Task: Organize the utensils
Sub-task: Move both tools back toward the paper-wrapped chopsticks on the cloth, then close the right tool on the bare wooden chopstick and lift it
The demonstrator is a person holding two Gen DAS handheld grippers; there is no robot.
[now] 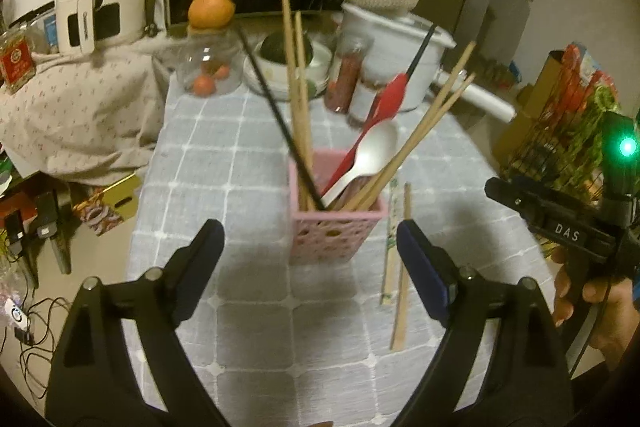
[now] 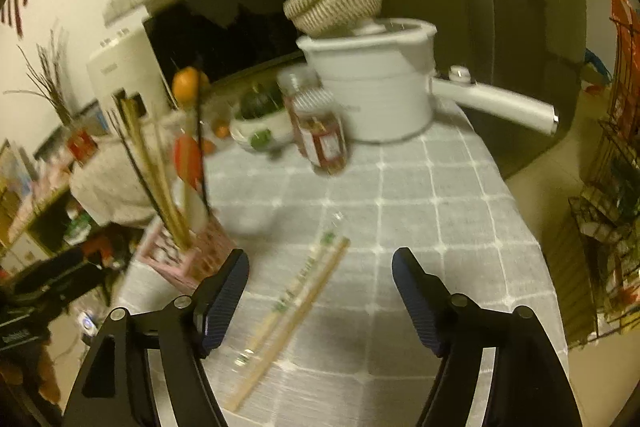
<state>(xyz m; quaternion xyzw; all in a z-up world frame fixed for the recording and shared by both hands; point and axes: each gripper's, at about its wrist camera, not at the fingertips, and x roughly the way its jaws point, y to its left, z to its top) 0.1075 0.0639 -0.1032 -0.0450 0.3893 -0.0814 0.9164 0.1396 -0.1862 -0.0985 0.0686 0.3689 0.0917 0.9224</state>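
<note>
The left hand-held gripper (image 1: pixel 310 243) was built of matte black plastic: two broad, angular arms, each with a triangular cut-out near its base, narrowed into fingers faced with dark blue ribbed pads (image 1: pixel 422 267). Round silver pivot pins sat at the linkage joints, two on each side. The right hand-held gripper (image 2: pixel 320 273) had the same black frame, the same silver pins and the same blue ribbed pads (image 2: pixel 416 301). Seen from the left wrist camera, its black body carried white letters reading "DAS" and a glowing green light on top. A thin cable ran beside the hand (image 1: pixel 592 311).
</note>
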